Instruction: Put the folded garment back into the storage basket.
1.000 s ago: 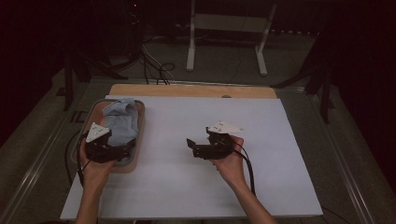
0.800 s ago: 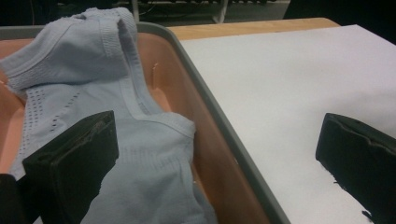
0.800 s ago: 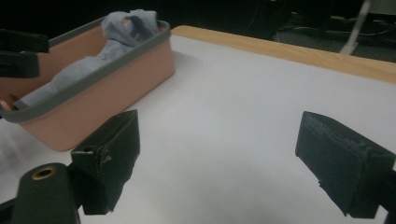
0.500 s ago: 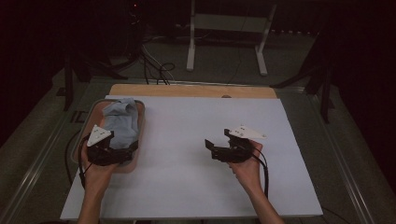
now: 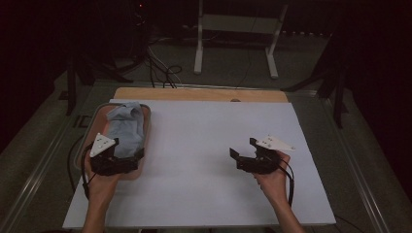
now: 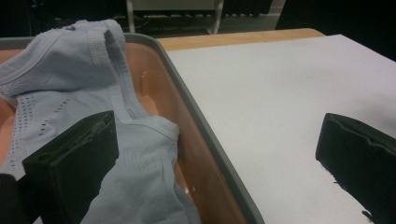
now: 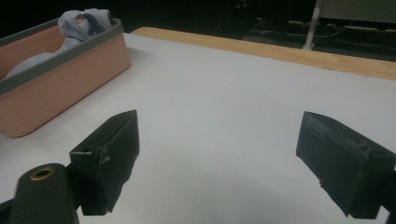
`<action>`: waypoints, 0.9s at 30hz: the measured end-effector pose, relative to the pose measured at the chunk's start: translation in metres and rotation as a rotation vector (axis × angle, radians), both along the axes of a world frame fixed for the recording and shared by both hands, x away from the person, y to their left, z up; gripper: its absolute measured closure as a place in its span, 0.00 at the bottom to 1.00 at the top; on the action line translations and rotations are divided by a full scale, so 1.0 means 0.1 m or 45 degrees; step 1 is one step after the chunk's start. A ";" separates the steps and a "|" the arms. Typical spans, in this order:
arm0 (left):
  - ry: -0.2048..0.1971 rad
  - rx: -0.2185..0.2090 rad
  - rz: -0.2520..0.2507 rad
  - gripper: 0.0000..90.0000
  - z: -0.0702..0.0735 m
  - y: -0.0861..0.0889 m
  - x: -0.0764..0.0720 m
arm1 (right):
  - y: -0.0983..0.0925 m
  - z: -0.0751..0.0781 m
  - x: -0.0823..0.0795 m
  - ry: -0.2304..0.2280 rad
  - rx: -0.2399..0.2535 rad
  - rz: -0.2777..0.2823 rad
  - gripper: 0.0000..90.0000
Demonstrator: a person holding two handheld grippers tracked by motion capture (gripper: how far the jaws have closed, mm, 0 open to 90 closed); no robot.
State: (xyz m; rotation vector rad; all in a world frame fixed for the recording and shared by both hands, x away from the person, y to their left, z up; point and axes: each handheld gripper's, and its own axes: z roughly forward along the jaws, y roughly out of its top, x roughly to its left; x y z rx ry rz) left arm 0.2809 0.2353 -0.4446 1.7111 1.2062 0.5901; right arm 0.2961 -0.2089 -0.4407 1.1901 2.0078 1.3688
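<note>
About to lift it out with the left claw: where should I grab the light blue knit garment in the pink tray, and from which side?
Judging by its pose, take the light blue knit garment at the ribbed strap edge bunched along the pink tray's table-side wall. Come from above with the open left claw; that raised fold gives the jaws something to close on.

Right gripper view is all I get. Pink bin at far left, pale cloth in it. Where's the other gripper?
Observer: The left gripper is over the bin's near end, jaws open.
Operator: Touching the cloth?
Observer: One jaw sits over the light blue garment, the other over the white mat; contact unclear.
Operator: Any holes in the fabric?
Observer: A perforated panel, beside a ribbed band, in the left gripper view.
</note>
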 end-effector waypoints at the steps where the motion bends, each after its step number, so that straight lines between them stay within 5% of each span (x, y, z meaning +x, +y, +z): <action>1: 0.001 -0.002 -0.001 0.00 -0.01 0.00 0.00 | -0.03 0.00 -0.01 -0.003 0.002 -0.002 0.15; 27: -0.059 -0.009 -0.009 0.00 0.01 -0.06 -0.09 | -0.61 -0.11 -0.25 -0.059 -0.004 -0.111 0.15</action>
